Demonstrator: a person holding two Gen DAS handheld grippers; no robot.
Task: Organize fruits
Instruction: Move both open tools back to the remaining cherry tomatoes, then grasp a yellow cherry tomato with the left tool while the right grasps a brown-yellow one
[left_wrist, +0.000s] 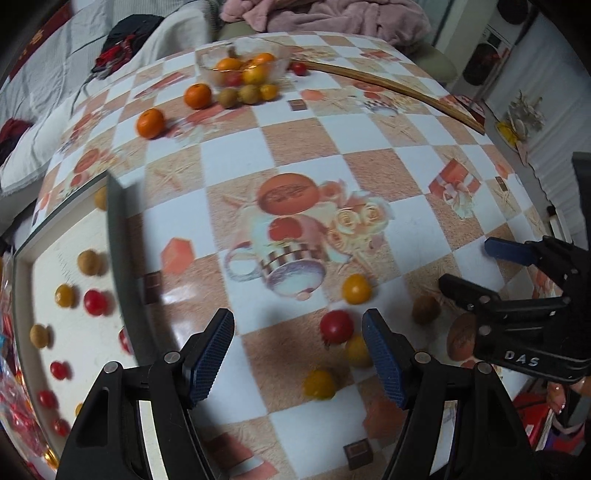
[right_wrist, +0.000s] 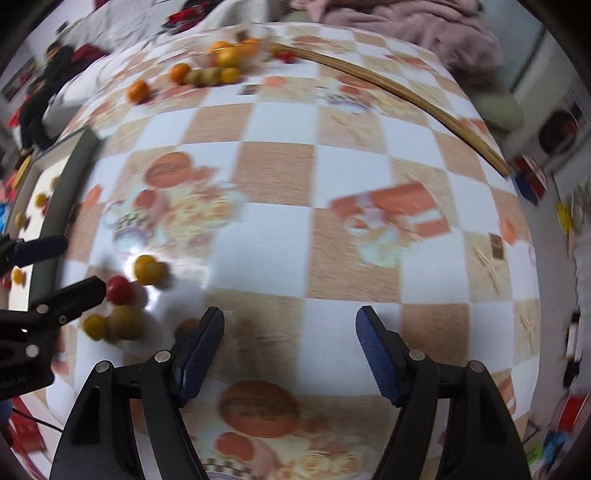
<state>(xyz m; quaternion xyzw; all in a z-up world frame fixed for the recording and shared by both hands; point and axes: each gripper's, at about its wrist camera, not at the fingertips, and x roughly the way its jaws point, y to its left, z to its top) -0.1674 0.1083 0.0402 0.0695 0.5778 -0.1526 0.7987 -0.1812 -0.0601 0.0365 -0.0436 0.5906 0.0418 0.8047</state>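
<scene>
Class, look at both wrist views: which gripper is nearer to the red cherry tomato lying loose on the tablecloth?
Left. The left gripper is open with the red cherry tomato just ahead, near its right finger. The right gripper is open over bare tablecloth, with the tomato off to its left.

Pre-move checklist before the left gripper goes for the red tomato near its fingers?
1. Left gripper open and empty: ok, jaws spread wide.
2. Red tomato between the fingers: not ok, it sits beside the right finger, just inside it, not centred.
3. Neighbours clear: not ok, a yellow tomato touches or nearly touches it, and another yellow one lies close.
4. Right gripper out of the way: cannot tell; it is open and empty but hovers close on the right.
5. Tray has free space: ok, the fruits in it lie apart.
6. Image sharpness: not ok, right wrist view is motion-blurred.
</scene>
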